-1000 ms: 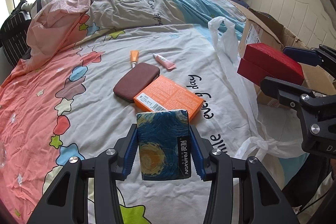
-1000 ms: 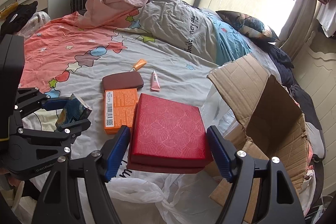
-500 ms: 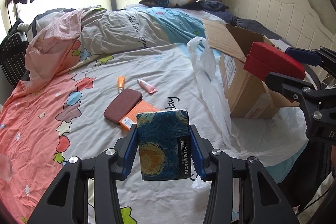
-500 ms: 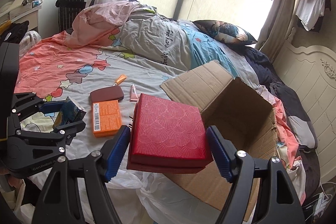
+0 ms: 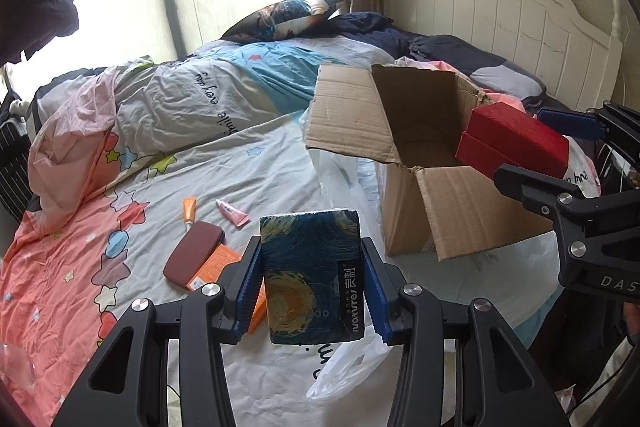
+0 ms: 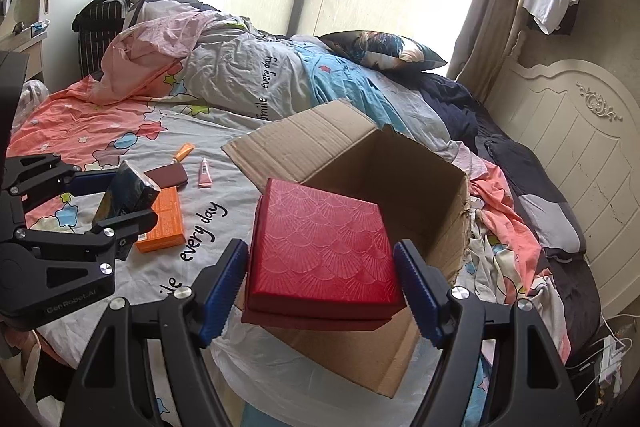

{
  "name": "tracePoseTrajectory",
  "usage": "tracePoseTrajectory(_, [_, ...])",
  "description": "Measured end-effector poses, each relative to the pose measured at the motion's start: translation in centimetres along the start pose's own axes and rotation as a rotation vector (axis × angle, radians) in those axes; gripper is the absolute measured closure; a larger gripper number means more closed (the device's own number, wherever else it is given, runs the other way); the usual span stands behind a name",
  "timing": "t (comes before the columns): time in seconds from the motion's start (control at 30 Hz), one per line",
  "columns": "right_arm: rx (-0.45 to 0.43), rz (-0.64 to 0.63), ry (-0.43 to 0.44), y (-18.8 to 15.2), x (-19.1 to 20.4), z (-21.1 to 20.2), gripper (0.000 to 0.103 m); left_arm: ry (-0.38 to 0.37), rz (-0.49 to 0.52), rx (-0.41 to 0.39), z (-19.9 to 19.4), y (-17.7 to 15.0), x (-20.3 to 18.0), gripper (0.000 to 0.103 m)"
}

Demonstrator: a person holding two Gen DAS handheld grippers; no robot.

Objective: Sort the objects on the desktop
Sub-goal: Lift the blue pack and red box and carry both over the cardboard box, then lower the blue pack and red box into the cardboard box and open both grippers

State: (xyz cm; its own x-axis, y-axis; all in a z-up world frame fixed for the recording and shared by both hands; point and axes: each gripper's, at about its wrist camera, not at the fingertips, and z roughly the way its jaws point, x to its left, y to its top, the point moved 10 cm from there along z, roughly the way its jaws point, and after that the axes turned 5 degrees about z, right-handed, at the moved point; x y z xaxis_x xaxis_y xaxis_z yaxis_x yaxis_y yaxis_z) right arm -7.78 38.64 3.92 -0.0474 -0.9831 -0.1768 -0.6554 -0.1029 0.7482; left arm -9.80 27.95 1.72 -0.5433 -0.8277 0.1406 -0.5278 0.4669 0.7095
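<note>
My left gripper is shut on a dark blue tissue pack with a swirling star print, held above the bed. From the right wrist view the same pack shows at the left. My right gripper is shut on a flat red box, which hangs over the near rim of an open cardboard box. In the left wrist view the red box hangs at the right edge of the cardboard box, whose inside looks empty where I can see it.
On the bedsheet lie an orange box, a maroon pouch, an orange tube and a pink tube. A white plastic bag spreads under and before the cardboard box. A white headboard stands behind.
Both grippers have risen and swung right, from over the small items to the cardboard box. Its open inside now shows. Both grips are unchanged.
</note>
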Motion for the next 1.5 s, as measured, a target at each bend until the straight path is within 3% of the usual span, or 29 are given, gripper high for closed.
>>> tracePoseTrajectory(0.5, [-0.004,0.089,-0.037,-1.0,-4.6,0.8,0.032,-0.069,0.090,-0.063,-0.9,4.7,-5.2,0.056])
tracePoseTrajectory(0.97, [-0.048,0.151,-0.037,-0.2,-7.3,1.5,0.032,-0.128,0.117,-0.061,1.1,6.9,-8.8,0.056])
tracePoseTrajectory(1.3, [-0.074,0.251,0.025,0.8,-9.5,3.7,0.032,-0.119,0.120,-0.064,3.2,7.9,-10.1,0.056])
tracePoseTrajectory(1.5, [-0.060,0.260,0.060,1.4,-8.8,5.4,0.032,-0.112,0.132,-0.058,4.2,8.1,-10.2,0.056])
